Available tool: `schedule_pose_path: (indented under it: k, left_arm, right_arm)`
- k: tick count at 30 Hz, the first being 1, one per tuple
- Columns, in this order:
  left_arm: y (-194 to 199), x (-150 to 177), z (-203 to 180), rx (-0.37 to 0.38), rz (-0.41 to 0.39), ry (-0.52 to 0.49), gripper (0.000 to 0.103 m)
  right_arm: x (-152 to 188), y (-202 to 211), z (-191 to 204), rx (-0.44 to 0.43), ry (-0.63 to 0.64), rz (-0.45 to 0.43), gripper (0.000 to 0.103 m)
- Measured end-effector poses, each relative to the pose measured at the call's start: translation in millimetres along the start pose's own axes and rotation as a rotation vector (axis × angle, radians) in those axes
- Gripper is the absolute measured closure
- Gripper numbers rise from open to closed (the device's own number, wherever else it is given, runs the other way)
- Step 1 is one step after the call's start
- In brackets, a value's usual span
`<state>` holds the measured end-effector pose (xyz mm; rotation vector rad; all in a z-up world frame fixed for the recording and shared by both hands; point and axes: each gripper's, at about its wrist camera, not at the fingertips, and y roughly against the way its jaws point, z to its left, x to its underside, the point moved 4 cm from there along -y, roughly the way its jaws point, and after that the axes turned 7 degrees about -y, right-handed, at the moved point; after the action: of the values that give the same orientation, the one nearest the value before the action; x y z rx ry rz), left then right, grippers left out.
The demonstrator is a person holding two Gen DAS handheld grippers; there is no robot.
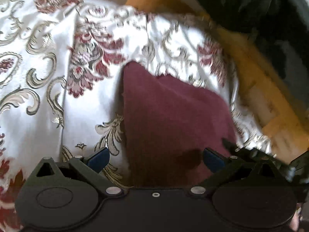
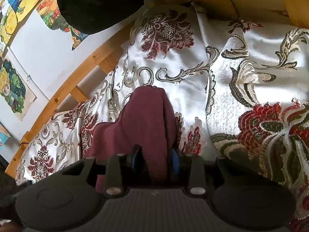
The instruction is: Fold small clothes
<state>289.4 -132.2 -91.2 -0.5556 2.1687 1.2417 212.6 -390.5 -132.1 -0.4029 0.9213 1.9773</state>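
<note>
A small maroon cloth (image 1: pixel 173 116) lies on a white bedspread (image 1: pixel 48 96) patterned with red flowers and grey scrolls. My left gripper (image 1: pixel 155 160) is open, its blue pads (image 1: pixel 98 159) far apart; the cloth's near part lies below the gap and nothing is pinched. Black parts of the other gripper (image 1: pixel 251 152) show at the cloth's right corner. In the right wrist view the maroon cloth (image 2: pixel 146 119) rises in a bunched fold from the bedspread (image 2: pixel 183 89). My right gripper (image 2: pixel 154 159) is shut on that fold, with a blue pad (image 2: pixel 174 159) on either side.
A wooden bed frame (image 1: pixel 260 89) runs along the bedspread's far edge; its rail (image 2: pixel 81 69) shows again on the left. Beyond it stands a white wall with colourful pictures (image 2: pixel 13 89). A dark garment (image 2: pixel 100 3) hangs at the top. A thick patterned fold (image 2: pixel 260 116) lies at right.
</note>
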Motion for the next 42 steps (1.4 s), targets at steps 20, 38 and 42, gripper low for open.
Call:
schedule_pose_path:
  k: [20, 38, 42]
  left_arm:
    - [-9.3, 6.9, 8.6, 0.015, 0.035, 0.014, 0.001]
    - [-0.2, 17.2, 19.3, 0.059, -0.02, 0.006, 0.011]
    - [2.4, 20.3, 23.5, 0.065, -0.045, 0.023, 0.014]
  right_arm:
    - [-2.8, 2.7, 0.2, -0.076, -0.046, 0.016, 0.045]
    - [-11.0, 7.9, -2.8, -0.006, -0.073, -0.115, 0.071]
    - [-15.7, -5.1, 0.1, -0.024, -0.056, -0.121, 0.082]
